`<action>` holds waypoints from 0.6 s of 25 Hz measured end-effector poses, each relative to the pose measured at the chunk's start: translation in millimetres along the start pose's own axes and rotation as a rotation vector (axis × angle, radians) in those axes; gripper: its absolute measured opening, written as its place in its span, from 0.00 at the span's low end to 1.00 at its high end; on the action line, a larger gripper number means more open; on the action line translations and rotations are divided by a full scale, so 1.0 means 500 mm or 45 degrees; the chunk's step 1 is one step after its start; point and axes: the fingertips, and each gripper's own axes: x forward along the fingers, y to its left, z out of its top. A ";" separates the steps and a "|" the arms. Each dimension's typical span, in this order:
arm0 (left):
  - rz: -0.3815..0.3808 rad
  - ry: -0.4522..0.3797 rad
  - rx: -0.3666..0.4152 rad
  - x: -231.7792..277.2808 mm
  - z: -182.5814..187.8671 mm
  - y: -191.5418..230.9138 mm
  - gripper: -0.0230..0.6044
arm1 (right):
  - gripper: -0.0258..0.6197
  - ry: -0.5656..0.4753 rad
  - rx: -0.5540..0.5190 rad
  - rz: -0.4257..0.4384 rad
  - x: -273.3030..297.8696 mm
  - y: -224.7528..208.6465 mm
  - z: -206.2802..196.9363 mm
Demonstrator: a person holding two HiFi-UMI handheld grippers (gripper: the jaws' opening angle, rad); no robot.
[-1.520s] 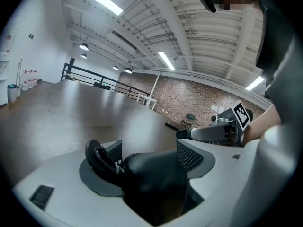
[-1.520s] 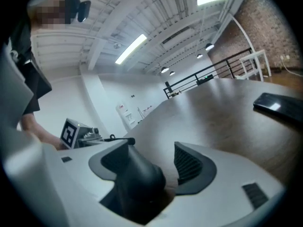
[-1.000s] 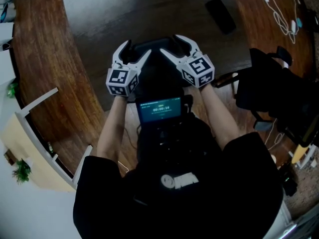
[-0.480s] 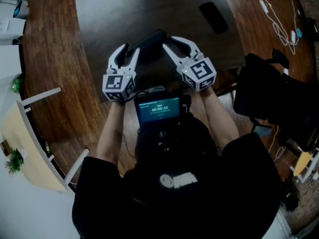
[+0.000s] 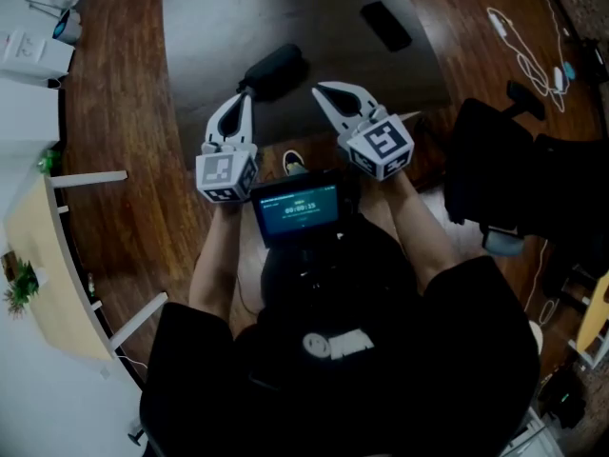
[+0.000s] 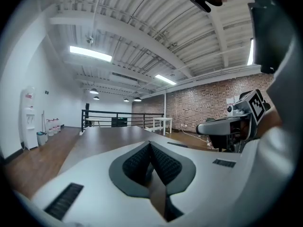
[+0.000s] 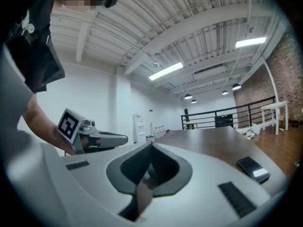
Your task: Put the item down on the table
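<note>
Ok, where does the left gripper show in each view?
Head view: left gripper left of centre, jaws just closed on nothing.
Left gripper view: its own shut jaws, bottom centre.
Right gripper view: at the left edge, marker cube towards us.
Shared landmark: the dark table.

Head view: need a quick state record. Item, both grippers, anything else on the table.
item: dark roll-shaped object, lying on the table near its front edge, held by neither gripper
left gripper: jaws just closed, together, nothing between them
right gripper: jaws just closed, together, nothing between them
also on table: dark phone, farther back and to the right
task state: item looks set down
</note>
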 end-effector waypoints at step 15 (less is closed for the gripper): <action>0.027 -0.110 0.050 -0.208 0.050 -0.143 0.04 | 0.05 -0.123 -0.112 0.080 -0.151 0.167 0.055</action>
